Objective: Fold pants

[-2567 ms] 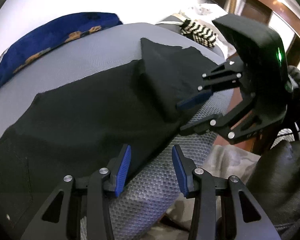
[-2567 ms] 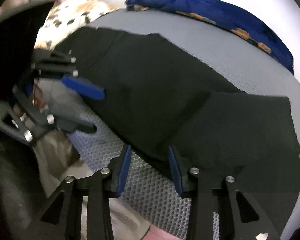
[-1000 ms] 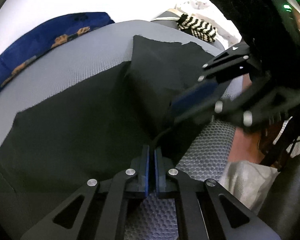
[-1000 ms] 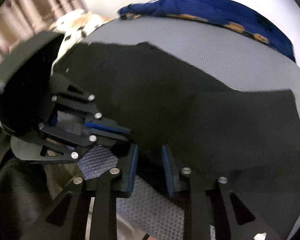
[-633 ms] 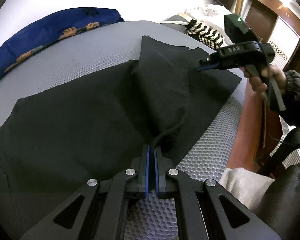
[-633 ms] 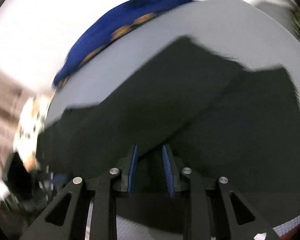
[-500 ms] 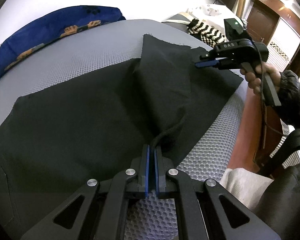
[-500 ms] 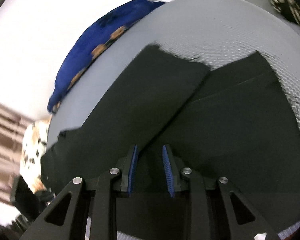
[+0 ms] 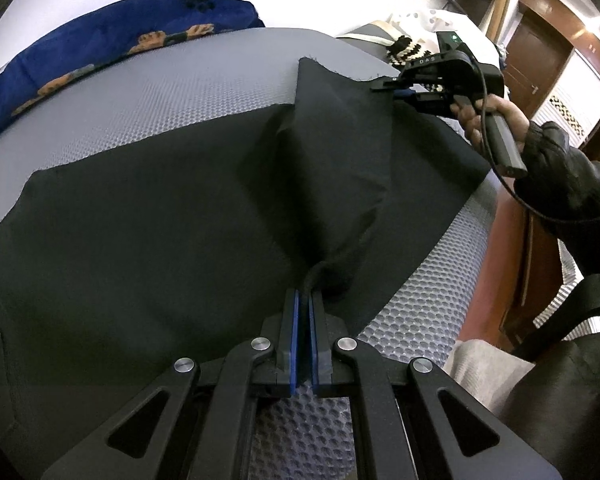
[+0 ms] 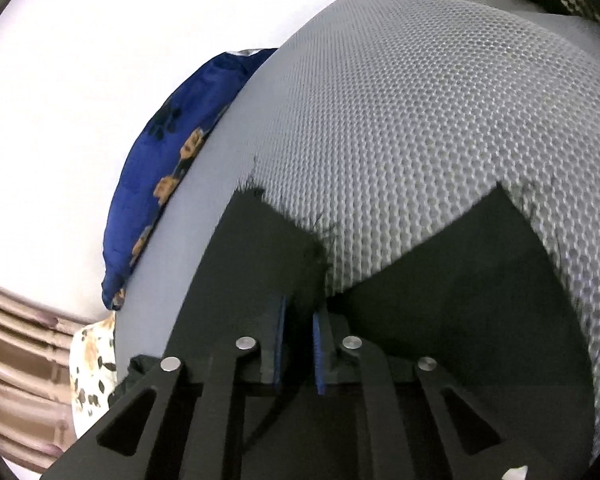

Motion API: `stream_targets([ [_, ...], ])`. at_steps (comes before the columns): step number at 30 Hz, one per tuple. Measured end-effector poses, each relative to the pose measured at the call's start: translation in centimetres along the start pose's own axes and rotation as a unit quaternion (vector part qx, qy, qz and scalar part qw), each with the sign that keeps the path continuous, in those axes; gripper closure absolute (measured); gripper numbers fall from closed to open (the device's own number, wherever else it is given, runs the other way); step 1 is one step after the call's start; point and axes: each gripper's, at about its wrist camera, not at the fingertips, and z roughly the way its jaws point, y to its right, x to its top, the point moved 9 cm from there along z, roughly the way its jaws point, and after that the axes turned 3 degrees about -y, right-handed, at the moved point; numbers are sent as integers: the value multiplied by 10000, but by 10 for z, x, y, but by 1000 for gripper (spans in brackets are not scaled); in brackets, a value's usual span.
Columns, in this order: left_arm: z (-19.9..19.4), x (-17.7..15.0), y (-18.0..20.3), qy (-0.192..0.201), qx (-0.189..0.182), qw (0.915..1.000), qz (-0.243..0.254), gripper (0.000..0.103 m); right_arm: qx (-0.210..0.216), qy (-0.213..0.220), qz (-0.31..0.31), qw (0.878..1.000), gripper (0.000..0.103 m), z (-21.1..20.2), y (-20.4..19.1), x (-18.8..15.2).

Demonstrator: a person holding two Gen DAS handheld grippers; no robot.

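Black pants lie spread on a grey mesh mattress, one leg folded over the other. My left gripper is shut on a pinch of the pants' near edge. My right gripper, also seen in the left wrist view, sits at the frayed hem of the upper leg at the far end. Its jaws are narrowly apart with the hem fabric between them. The lower leg's hem lies to the right.
A blue patterned pillow lies along the far side by the white wall. A black-and-white checked cloth lies beyond the mattress end. A wooden bed frame and dark chair stand at right.
My right gripper moved from beside the left gripper out to the far hem of the upper leg. The left gripper closed on the pants' edge and has held still since.
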Motion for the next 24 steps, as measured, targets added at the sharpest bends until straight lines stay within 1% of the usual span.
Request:
stream_targets([
  [2,1,0,0,0,-6,10000,3,98,-95,-37,-90,9999,98,-1,-8,5],
  [4,1,0,0,4,-21,10000,-1,98,-79,-2,-187,9998,99,-6,-19,10],
  [6,1,0,-1,15,-32,10000,1,98,-67,65,-331,9994,99,-14,-38,19],
  [9,1,0,-1,50,-40,10000,-2,98,24,197,-636,9978,99,-28,-78,33],
  [12,-2,3,-4,148,21,9999,-54,98,151,393,-903,9950,99,-45,-123,49],
  [14,-5,9,-8,257,50,9996,-144,98,101,582,-1121,9919,99,-58,-145,55],
  [17,-14,21,-12,458,70,9988,-173,98,70,873,-1296,9877,99,-87,-165,56],
  [19,-17,27,-13,536,74,9984,-141,98,-2,1054,-1346,9853,99,-109,-168,54],
  [20,-17,30,-13,565,59,9983,-119,98,-65,1147,-1305,9848,99,-123,-163,50],
  [22,-15,35,-11,591,45,9982,-35,98,-196,1265,-1217,9843,99,-144,-150,41],
  [24,-11,36,-7,566,14,9984,70,98,-482,1346,-1055,9841,99,-161,-124,24],
])
